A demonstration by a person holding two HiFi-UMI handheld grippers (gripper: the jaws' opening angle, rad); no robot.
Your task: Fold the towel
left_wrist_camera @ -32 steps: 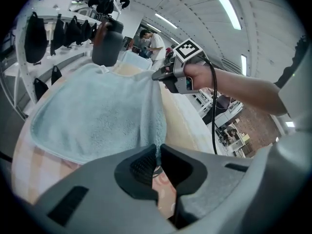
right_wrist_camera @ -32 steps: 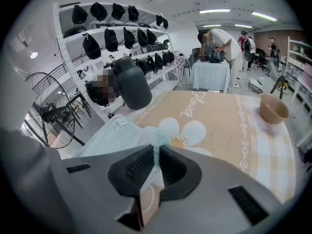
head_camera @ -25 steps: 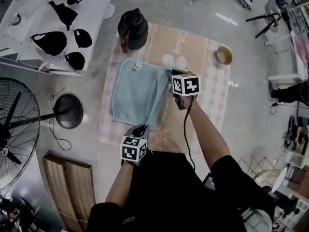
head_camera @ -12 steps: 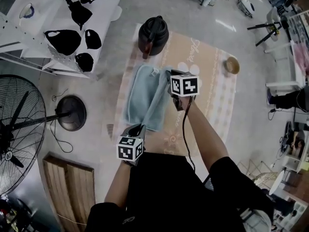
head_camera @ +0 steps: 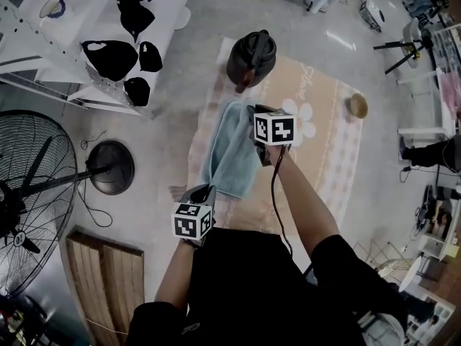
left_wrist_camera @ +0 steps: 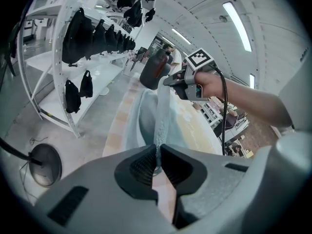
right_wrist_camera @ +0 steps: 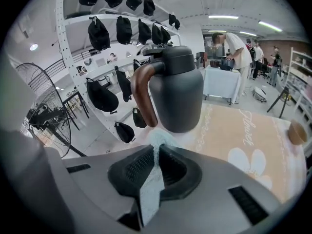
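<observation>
Two corners of the towel (head_camera: 229, 153) pinched over the mat (head_camera: 324, 157)
We clamp its raised long edge: left gripper (head_camera: 204, 191) at the near edge, right gripper (head_camera: 257, 111) by the jug (head_camera: 252, 55); the rest lies leftward.

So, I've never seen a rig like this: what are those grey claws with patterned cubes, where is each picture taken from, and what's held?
A person holds a two-jaw gripper in each hand; the cubes belong to them. One camera sits on the person's head, looking down; two more ride on the grippers, looking along their jaws. Below lies a peach flower-print mat with a black jug and small bowl on it. The left gripper and right gripper are each shut on one edge of the light blue towel, holding it above the mat.
</observation>
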